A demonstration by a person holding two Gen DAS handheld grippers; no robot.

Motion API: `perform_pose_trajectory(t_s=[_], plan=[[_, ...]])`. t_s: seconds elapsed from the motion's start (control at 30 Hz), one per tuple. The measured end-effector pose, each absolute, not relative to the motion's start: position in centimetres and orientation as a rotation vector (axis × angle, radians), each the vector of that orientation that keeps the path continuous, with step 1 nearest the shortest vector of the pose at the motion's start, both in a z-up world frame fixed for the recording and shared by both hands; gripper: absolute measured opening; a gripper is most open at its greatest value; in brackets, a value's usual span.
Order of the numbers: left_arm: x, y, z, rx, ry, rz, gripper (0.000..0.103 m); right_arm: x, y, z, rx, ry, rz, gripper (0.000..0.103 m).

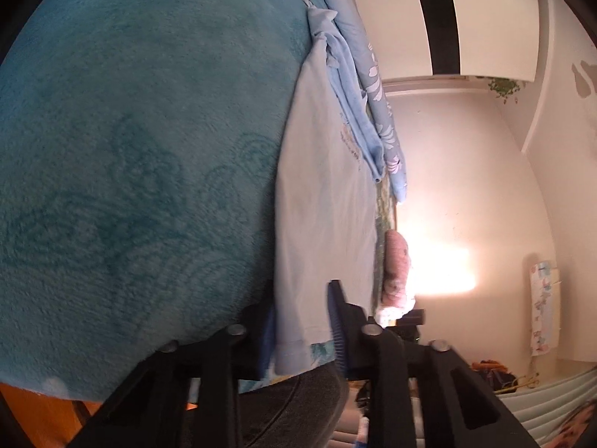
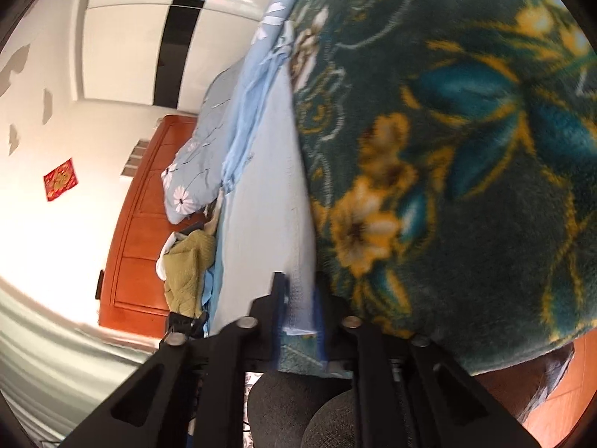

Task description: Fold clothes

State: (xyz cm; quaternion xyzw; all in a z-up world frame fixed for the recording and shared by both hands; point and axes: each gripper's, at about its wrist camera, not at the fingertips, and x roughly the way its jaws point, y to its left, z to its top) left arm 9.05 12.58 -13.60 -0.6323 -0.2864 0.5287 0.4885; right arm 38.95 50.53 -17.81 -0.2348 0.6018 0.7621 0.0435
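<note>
Gripping the near hem of a pale blue garment [image 1: 321, 194], the left gripper [image 1: 302, 298] has its jaws closed on the cloth, the hemmed edge pinched between the two black fingers. On the other side the right gripper [image 2: 298, 291] does likewise: its jaws are pressed together on an edge of the same pale cloth [image 2: 268, 194], which runs away from the fingers in a long flat band. The cameras are rolled sideways, so the bed reads as a wall in each view.

Just beyond the grippers the garment lies spread along the bed, on a teal fleece blanket [image 1: 130, 149] as the left wrist view shows it, and against a dark floral blanket [image 2: 447, 149] in the right wrist view. It looks flat and mostly smooth near the hem, but bunched at its far end, where a darker blue part [image 1: 354, 112] is rumpled.

Farther off sit a flowered pillow [image 2: 194, 171], an olive cloth [image 2: 190, 272] and a wooden headboard [image 2: 145, 224].

Judging by this, folding is at an early stage: both corners are taken, no finished fold shows, and the rumpled end remains to be dealt with.
</note>
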Motion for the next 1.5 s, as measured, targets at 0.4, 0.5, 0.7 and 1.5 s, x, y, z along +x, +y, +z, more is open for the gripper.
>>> perform_pose_trajectory(t_s=[0.4,0.5,0.7,1.5], plan=[[6.1,13.3,-8.9,-1.323,-0.821,1.215,0.003,37.8,53.4,-13.8,-0.45,1.929,2.498,0.004],[3.3,14.8,-6.8,-1.246,-0.816,1.238,0.003,35.7,55.0,-11.4,-0.367,1.874,2.584,0.004],[-4.4,21.0,-3.0,-1.166,-0.717,1.338,0.003,29.1,59.8,-6.6,-0.332,1.713,2.679,0.004],[-24.0,35.9,-13.9,-1.592,-0.809,1.454,0.013,7.6,76.9,-12.7,-0.807,1.457,2.197,0.005]])
